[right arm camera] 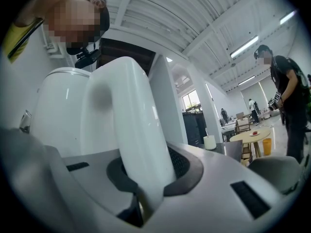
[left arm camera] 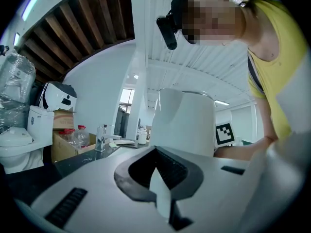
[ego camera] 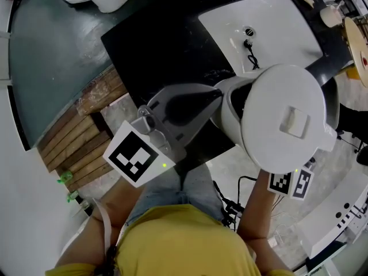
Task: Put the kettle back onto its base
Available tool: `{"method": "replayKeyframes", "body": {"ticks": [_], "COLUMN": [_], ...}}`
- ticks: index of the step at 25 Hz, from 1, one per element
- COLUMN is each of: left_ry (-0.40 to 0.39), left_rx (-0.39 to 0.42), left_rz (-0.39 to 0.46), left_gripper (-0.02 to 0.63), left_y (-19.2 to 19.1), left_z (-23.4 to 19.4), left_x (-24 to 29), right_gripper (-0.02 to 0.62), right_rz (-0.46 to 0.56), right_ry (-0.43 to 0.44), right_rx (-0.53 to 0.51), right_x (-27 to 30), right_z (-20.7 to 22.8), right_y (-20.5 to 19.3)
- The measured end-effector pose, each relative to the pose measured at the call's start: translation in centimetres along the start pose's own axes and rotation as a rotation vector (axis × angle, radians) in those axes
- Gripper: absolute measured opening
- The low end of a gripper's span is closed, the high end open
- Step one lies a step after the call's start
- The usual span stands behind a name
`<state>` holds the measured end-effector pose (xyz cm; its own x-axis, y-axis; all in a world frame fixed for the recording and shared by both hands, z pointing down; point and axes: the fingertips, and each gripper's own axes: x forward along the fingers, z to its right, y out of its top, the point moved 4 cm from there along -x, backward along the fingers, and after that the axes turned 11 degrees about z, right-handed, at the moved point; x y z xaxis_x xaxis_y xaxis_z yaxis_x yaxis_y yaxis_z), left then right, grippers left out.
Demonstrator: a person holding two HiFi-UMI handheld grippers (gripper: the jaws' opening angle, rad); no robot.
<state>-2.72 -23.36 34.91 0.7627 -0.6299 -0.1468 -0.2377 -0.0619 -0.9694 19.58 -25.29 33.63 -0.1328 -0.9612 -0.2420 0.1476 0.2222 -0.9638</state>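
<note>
The white kettle hangs at the right of the head view, its lid towards me. The right gripper view has its body at the left. Its curved handle runs down between the jaws of my right gripper, which is shut on it. From the head, only that gripper's marker cube shows, below the kettle. My left gripper points at the kettle's left side. In its own view the kettle stands just ahead, and a white sliver sits in the jaws' throat. I cannot tell whether they grip anything. No base is visible.
A black tabletop lies under and behind the kettle. On it is a white basin slab with a black cord. Wooden slats lie at the left and a white toilet beyond. A person stands far off.
</note>
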Motion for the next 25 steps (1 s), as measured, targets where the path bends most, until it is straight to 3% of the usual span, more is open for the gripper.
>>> {"method": "replayKeyframes", "body": {"ticks": [19, 25], "left_ry": [0.022, 0.019], "left_rx": [-0.011, 0.014], "left_rz": [-0.013, -0.014], "left_gripper": [0.006, 0.006], "left_y": [-0.6, -0.7], "left_z": [-0.7, -1.0], "left_x": [-0.1, -0.2], "right_gripper": [0.063, 0.060], "right_rz": [-0.006, -0.049], "right_ry": [-0.025, -0.008], "right_rx": [-0.041, -0.067], "right_x": [-0.7, -0.9], "right_z": [-0.6, -0.4], "right_y": [-0.7, -1.1]}}
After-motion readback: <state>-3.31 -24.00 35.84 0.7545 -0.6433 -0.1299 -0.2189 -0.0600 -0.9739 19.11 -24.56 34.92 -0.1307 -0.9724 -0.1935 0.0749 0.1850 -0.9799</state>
